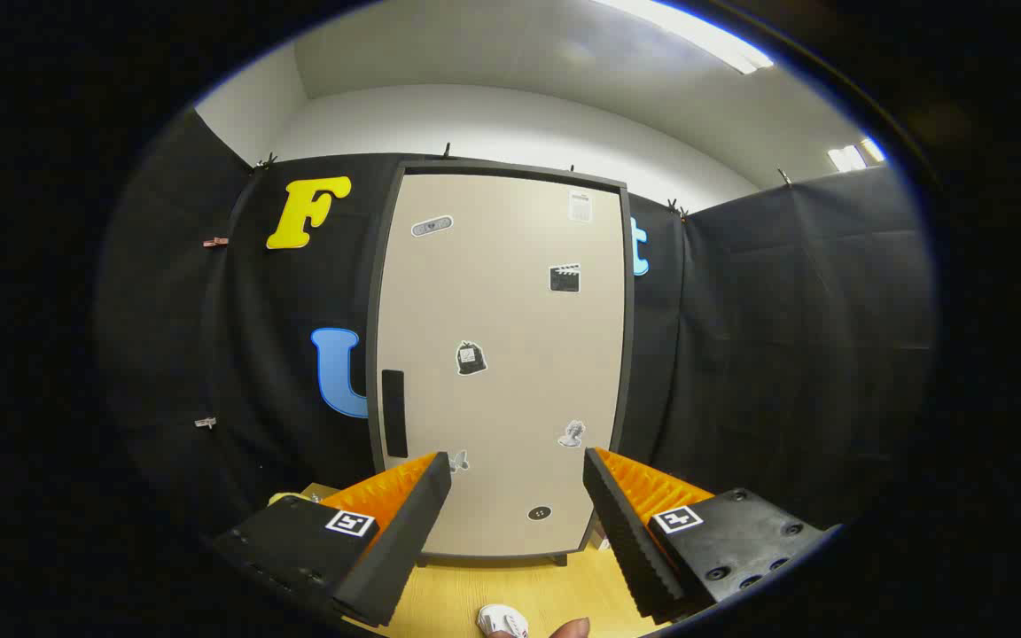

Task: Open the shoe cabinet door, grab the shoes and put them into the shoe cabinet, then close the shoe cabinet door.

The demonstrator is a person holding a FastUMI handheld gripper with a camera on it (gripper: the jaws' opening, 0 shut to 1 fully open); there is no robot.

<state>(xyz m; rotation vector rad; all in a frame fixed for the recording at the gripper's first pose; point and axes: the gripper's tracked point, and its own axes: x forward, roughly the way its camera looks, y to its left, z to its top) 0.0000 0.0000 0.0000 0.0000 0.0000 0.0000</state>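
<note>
Beyond the fingertips, at twelve o'clock from the gripper [518, 465], the shoe cabinet [500, 354] is seen standing upright against the black cloth wall [776, 337] of the booth. Its beige door [510, 310] is closed within a dark frame. A dark vertical handle [393, 413] is set at the door's nine o'clock edge, low down, just above the left fingertip. Several small stickers are scattered over the door: one at eleven o'clock near the top, one at one o'clock by the upper corner, a clapperboard sticker [565, 277] below that, a dark sticker [471, 358] near the middle, and a pale one [572, 433] just above the right fingertip. A small dark round mark [539, 513] is seen low on the door, between the two fingers.

The gripper's fingers are held well apart, with nothing between them; the lower part of the door is framed in the gap. The cabinet is carried on a light wooden floor [457, 594]. At six o'clock, close under the gripper, a white shoe [503, 619] is partly seen on that floor, and beside it a fingertip of a person's hand [571, 629]. Above the cloth, a white wall [510, 124] and a ceiling light [697, 35] are visible.
</note>
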